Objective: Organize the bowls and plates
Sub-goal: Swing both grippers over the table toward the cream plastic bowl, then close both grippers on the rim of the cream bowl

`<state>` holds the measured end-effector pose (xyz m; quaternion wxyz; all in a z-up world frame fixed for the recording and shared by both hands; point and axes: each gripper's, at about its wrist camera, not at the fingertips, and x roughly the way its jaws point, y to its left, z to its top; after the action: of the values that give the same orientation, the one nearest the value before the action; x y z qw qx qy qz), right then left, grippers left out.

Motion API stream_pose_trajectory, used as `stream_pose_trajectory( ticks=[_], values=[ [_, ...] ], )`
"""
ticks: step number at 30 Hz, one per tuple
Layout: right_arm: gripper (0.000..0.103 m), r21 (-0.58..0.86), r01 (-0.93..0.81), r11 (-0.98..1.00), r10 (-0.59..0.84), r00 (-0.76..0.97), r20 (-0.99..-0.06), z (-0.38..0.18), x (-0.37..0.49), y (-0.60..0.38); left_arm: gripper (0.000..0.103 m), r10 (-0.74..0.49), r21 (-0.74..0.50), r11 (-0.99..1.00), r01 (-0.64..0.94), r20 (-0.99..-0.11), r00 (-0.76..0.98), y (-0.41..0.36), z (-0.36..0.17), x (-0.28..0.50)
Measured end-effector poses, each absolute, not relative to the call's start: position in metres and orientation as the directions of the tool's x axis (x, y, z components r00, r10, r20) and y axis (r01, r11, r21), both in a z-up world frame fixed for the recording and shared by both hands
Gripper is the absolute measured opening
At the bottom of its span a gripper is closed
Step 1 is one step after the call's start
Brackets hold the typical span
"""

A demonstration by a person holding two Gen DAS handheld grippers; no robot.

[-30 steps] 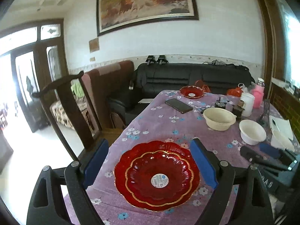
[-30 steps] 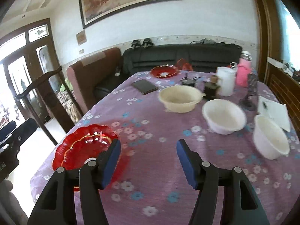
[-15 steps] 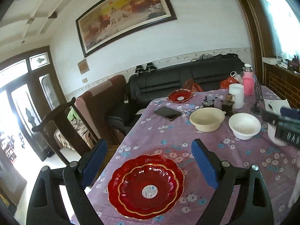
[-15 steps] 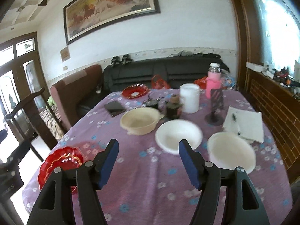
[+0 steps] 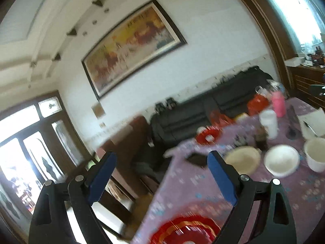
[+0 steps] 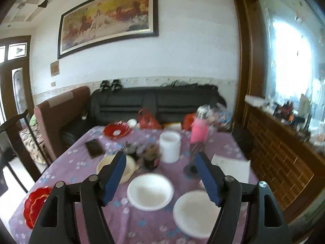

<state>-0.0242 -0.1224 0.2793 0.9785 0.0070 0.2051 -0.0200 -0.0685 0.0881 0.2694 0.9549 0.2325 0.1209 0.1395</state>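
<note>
A large red scalloped plate (image 5: 185,232) lies at the near table edge, below my open, empty left gripper (image 5: 161,162); it also shows in the right wrist view (image 6: 36,203). A smaller red plate (image 6: 117,130) sits at the far end (image 5: 208,135). A cream bowl (image 6: 127,167) and two white bowls (image 6: 150,191) (image 6: 195,212) stand mid-table; they also show in the left wrist view, cream (image 5: 242,159), white (image 5: 281,162) and white (image 5: 315,152). My right gripper (image 6: 160,162) is open and empty, raised above the bowls.
The table has a purple floral cloth (image 6: 81,162). On it are a black phone (image 6: 93,148), a white jar (image 6: 170,149), a pink bottle (image 6: 200,129), dark small jars (image 6: 150,156) and paper (image 6: 231,167). A wooden chair (image 5: 113,193) stands left; a black sofa (image 6: 156,103) behind.
Both grippers have lifted and tilted upward. The big red plate has slid to the bottom of the left view. The right view has swung right over the white bowls.
</note>
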Motion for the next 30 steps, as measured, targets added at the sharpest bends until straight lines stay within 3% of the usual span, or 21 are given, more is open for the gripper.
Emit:
stream_pose_trajectory(
  ticks=[5,14,22,30],
  values=[
    [0.080,-0.005,0.090,0.996,-0.085,0.916,-0.393,0.317,-0.001,-0.134,0.094,0.355,0.467,0.846,-0.257,-0.135,0.925,0.104,0.296,-0.037],
    [0.081,0.000,0.164,0.986,-0.147,0.885,-0.441,0.351,0.070,-0.152,0.094,0.303,0.342,0.922,-0.180,-0.352,0.885,0.134,0.304,0.054],
    [0.081,0.128,0.054,0.990,0.037,0.788,-0.615,0.258,0.142,-0.129,0.094,0.118,0.071,0.993,-0.094,-0.628,0.769,0.153,0.238,0.146],
    [0.074,0.281,-0.005,0.960,0.223,0.621,-0.751,0.150,0.196,-0.101,0.093,0.023,-0.023,0.998,-0.063,-0.756,0.654,0.146,0.148,0.197]
  ],
)
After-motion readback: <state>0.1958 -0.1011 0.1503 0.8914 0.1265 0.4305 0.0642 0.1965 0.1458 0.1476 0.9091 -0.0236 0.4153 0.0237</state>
